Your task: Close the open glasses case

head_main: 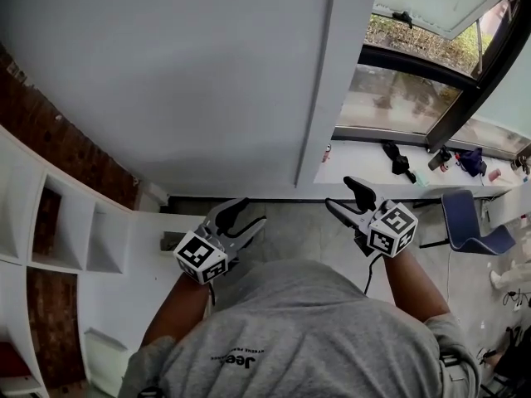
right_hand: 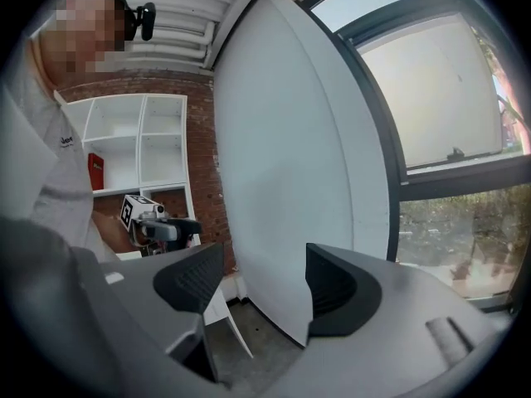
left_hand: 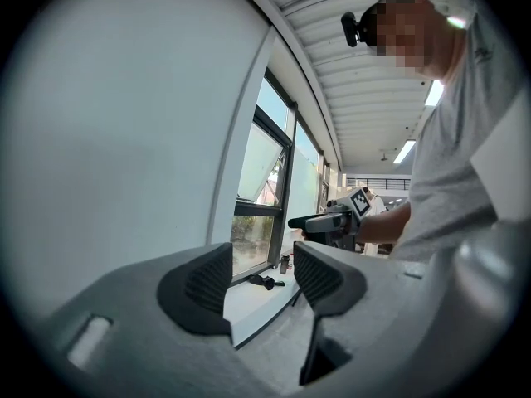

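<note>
Ledge (head_main: 357, 168) with dark item (head_main: 398, 160) beyond left gripper (head_main: 253, 212) and right gripper (head_main: 338, 193), both open, empty.

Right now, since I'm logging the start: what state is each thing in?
Left tool, open, empty.
Right tool, open, empty.
Window, upper sash tilted open.
Glasses case, not made out in any view.

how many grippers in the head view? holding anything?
2. The left gripper is at lower left of centre, the right gripper just right of centre, both raised before the white wall. Both have jaws apart with nothing between them.
</note>
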Motion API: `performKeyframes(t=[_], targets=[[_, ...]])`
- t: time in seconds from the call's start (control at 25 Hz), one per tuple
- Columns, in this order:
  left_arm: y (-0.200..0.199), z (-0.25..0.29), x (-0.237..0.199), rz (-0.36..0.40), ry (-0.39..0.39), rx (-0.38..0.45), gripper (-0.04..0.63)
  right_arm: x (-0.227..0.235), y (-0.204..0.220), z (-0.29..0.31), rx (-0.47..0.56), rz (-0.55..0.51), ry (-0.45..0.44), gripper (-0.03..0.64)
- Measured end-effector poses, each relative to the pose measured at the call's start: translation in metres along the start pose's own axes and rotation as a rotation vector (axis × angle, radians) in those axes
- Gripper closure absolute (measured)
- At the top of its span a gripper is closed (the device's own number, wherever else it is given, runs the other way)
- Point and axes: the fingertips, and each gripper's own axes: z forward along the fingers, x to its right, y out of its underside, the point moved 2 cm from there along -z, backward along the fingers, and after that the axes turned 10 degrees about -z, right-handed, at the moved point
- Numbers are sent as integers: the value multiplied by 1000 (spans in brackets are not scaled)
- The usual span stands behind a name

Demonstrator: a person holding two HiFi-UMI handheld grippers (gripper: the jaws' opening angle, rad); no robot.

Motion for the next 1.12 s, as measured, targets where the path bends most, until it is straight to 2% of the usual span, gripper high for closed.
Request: performKeyframes(t=[0.32,0.56,0.84,1.12], targets=[[12,-43,-25,0,-161,4,357,-25,-3,58,-51,-88,-173,286],[28,-103,-58,2,-305,-13,341,-73,-2,127,-87,-160,-333,269],[58,-172,-102,17,-429,-81,321,-143,13,204,-136,-237,-504,245],[99,-228,-143,38,-484,-188,304,-219,45,269,-196,-298,-648,225]])
